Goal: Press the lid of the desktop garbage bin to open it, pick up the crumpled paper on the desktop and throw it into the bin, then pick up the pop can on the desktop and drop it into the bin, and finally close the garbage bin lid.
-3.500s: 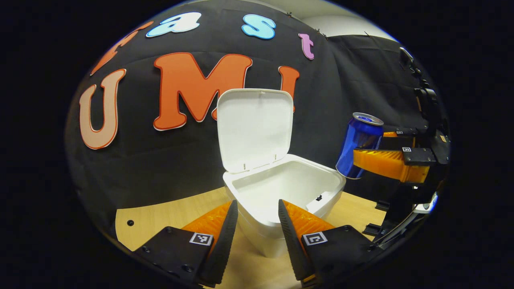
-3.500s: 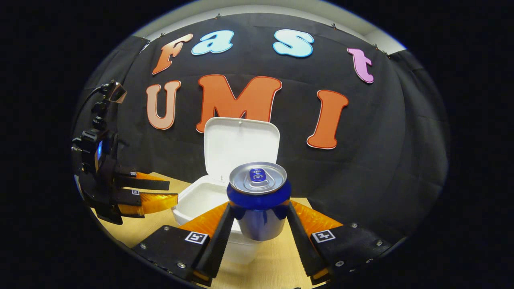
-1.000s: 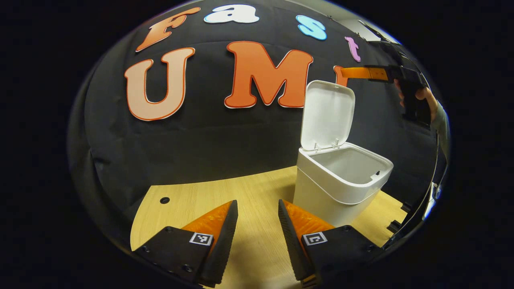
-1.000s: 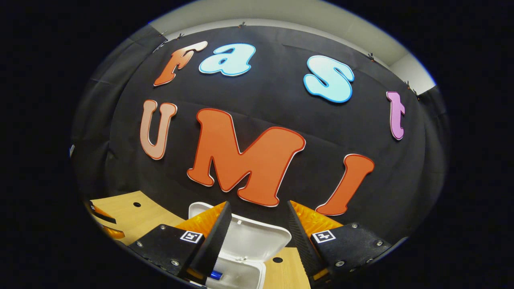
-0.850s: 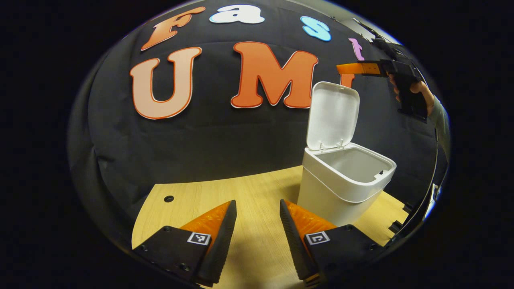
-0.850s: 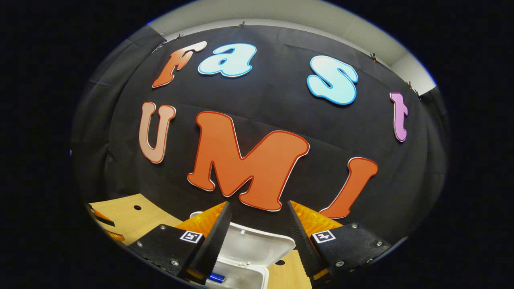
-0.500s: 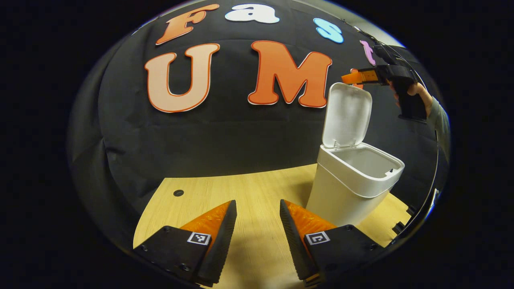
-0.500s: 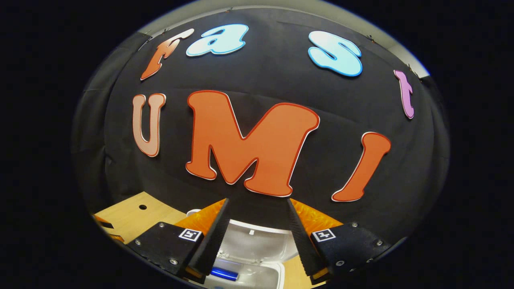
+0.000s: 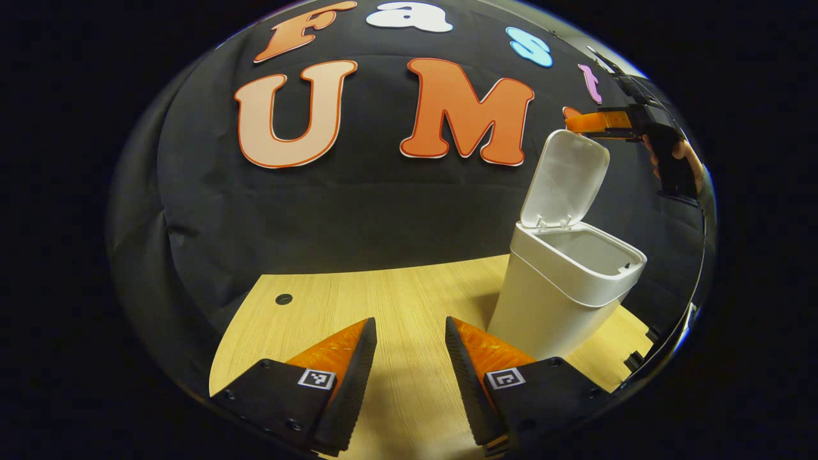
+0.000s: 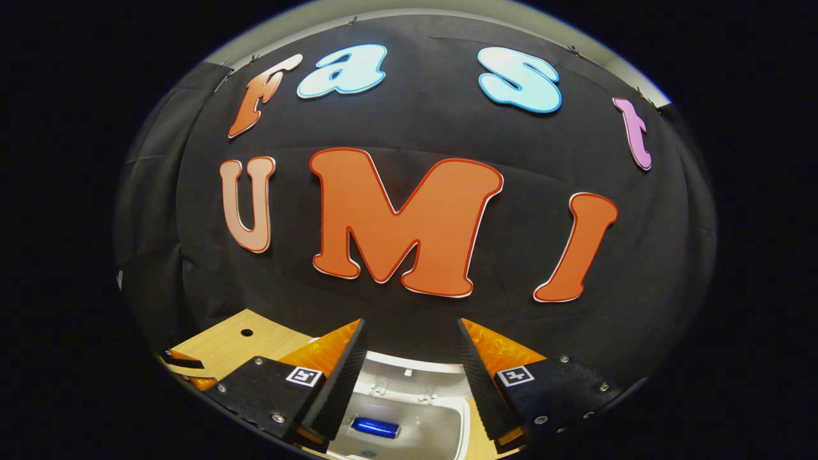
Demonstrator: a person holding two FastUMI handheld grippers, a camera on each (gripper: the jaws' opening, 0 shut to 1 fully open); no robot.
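White bin [image 9: 562, 300], blue can [image 10: 375, 427], pale wood-grain desktop [image 9: 396, 306]

- No word, brand or number can be read on the garbage bin [image 9: 562, 300] or on its raised lid [image 9: 565, 176].
- The pop can [image 10: 375, 427] lying inside the bin shows too small for any print to be made out.
- Small square black-and-white coded markers [image 9: 317, 379] sit on the left gripper [image 9: 409, 321] and the right gripper [image 10: 411, 322]; they show a pattern, no letters or digits.

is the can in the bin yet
Yes. In the right gripper view the blue can lies on its side inside the open bin, below the empty right claw.
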